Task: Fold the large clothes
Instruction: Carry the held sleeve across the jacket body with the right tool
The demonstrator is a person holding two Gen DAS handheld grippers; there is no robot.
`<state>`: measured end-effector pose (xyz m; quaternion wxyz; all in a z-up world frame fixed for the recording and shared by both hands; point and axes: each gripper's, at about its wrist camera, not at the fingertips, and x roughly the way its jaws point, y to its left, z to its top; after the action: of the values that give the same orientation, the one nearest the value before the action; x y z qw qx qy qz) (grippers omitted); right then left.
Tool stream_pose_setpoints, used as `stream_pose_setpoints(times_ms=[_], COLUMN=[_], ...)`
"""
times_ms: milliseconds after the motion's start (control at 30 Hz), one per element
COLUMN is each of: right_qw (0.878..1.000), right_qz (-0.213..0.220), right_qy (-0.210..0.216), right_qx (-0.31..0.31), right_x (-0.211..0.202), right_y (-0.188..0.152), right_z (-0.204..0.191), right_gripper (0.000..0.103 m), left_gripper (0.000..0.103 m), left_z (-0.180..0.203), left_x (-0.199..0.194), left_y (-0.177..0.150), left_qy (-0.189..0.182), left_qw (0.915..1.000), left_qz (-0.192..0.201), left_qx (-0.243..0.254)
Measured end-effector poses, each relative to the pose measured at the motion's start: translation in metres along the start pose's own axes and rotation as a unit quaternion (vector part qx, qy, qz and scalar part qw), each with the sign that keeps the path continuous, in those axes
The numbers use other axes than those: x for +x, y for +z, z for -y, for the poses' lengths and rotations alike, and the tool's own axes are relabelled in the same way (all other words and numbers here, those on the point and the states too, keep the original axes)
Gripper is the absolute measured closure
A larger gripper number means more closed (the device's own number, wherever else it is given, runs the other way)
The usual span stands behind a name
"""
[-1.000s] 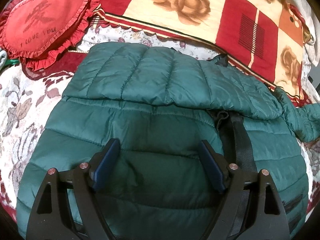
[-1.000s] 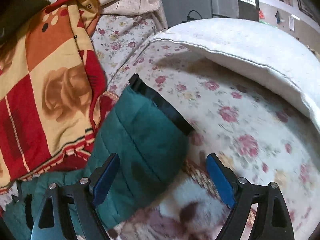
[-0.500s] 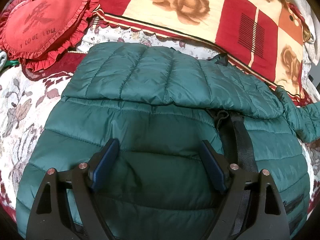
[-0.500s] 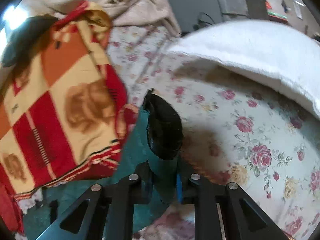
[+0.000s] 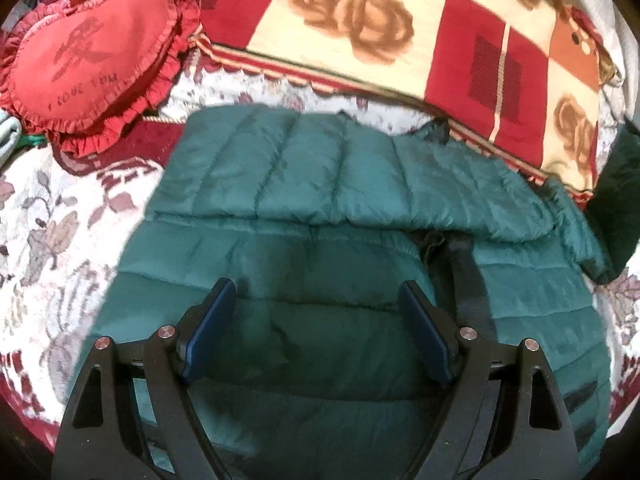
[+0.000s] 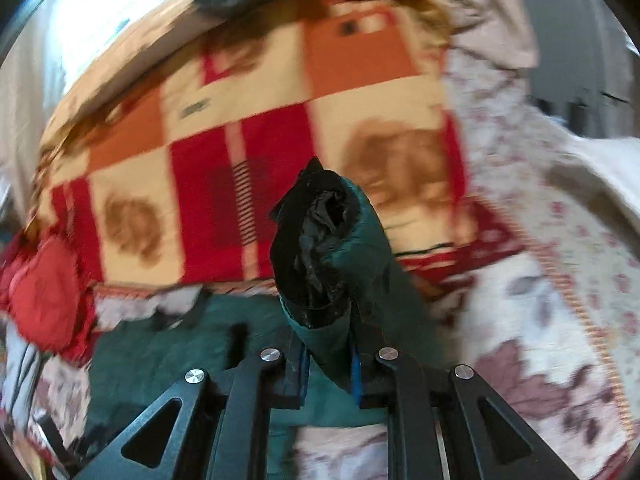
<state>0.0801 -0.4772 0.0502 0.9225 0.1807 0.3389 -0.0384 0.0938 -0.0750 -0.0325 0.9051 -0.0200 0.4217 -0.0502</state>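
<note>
The green puffer jacket [image 5: 320, 280] lies below the checked blanket [image 5: 360, 32] with 1 sleeve folded across, our left gripper [image 5: 316, 336] gaping above it, our right gripper [image 6: 326, 364] clamped on the other sleeve's cuff [image 6: 320, 248], unfolded.

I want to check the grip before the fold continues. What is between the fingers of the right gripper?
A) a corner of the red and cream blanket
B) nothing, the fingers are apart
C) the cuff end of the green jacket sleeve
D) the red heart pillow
C: in the right wrist view the right gripper is shut on the green jacket sleeve, whose dark-lined cuff sticks out beyond the fingers.
</note>
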Motion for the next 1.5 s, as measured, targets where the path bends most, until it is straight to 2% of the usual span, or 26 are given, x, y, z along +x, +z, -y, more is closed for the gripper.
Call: stream_pose_setpoints(times_ms=[133, 333, 800, 1033, 1167, 1367, 1500], right_qw=[0.999, 0.994, 0.98, 0.974, 0.965, 0.965, 0.954], right_qz=[-0.03, -0.076, -0.136, -0.165, -0.19, -0.184, -0.188], right_qy=[0.027, 0.072, 0.127, 0.149, 0.182, 0.18, 0.234], right_qx=[-0.025, -0.043, -0.072, -0.048, -0.019, -0.047, -0.008], right_x=[0.023, 0.054, 0.107, 0.137, 0.155, 0.153, 0.154], right_y=[-0.016, -0.04, -0.077, -0.093, -0.102, -0.103, -0.098], right_z=[-0.044, -0.101, -0.19, -0.21, -0.212, -0.232, -0.243], right_gripper=[0.089, 0.089, 0.089, 0.089, 0.088, 0.088, 0.088], left_gripper=[0.02, 0.02, 0.02, 0.02, 0.02, 0.02, 0.02], left_z=[-0.006, -0.018, -0.039, -0.043, -0.046, -0.048, -0.048], left_x=[-0.017, -0.024, -0.016, -0.011, -0.01, -0.01, -0.012], left_y=[0.007, 0.013, 0.016, 0.015, 0.016, 0.015, 0.014], left_qy=[-0.006, -0.004, 0.002, 0.001, 0.0, -0.002, -0.003], left_qw=[0.9998, 0.9998, 0.9997, 0.9996, 0.9994, 0.9992, 0.9992], left_qz=[0.019, 0.017, 0.007, -0.001, -0.003, -0.005, -0.003], left_qx=[0.0, -0.005, -0.021, -0.027, -0.035, -0.039, -0.04])
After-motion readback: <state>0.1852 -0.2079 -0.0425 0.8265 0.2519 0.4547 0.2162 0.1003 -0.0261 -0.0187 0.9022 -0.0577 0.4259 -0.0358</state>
